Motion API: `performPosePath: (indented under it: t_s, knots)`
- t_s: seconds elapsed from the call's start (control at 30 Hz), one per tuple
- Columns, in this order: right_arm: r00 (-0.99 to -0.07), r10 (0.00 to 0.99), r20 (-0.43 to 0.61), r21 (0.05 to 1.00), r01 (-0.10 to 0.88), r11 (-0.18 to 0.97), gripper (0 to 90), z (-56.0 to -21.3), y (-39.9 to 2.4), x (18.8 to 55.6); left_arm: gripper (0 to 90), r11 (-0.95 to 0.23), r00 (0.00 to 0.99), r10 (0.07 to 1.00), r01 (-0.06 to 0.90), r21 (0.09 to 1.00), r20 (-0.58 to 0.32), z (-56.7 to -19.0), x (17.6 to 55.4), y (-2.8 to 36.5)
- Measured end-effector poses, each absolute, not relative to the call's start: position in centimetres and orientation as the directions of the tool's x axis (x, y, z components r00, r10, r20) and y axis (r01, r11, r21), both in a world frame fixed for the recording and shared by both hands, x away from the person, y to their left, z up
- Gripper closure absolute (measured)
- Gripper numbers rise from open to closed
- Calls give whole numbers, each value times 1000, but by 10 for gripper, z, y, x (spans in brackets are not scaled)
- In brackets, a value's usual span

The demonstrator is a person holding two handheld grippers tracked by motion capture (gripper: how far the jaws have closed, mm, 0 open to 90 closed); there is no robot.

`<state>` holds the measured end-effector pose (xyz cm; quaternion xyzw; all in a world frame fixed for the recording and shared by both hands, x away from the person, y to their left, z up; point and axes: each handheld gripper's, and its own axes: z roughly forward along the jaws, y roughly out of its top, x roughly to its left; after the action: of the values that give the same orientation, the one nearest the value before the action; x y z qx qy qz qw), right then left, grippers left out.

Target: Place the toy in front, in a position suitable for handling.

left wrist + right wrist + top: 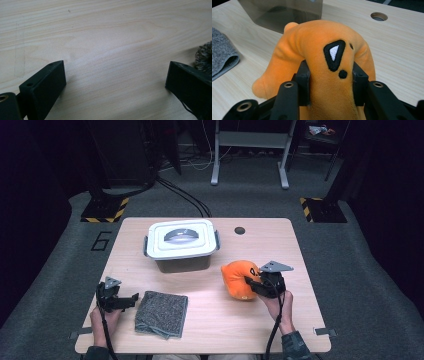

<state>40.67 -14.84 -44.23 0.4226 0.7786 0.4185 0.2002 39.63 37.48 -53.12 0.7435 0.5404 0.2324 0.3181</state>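
High view shows the wooden surface (210,320) with a grey box (181,245) at the far side, its white lid snapped on, maybe so the toy can go in later. That box sits just beyond the right gripper (256,286). Beside the left gripper (131,299) lies a folded grey cloth (161,313), flat and not touched. This gripper rests with its jaws wide apart and nothing between them. The right gripper squeezes the soft orange toy (322,62), which bulges between its pads.
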Motion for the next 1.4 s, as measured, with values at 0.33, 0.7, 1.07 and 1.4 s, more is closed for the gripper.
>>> performPosePath:
  t_s: [0.33,0.7,1.07,1.4]
  knots:
    - [-550,834,45,827,488,278,600,-442,-142,425,26,-214,308,951,656,724,2,-531,396,375]
    - [-540,840,43,817,503,282,592,-446,-133,444,26,-214,307,952,656,724,3,-531,396,375]
    - [-525,848,79,799,542,261,533,-461,-126,467,26,-215,309,951,655,724,3,-531,396,375]
    - [-497,856,138,811,553,190,208,-457,-139,471,27,-216,309,951,655,724,4,-531,396,375]
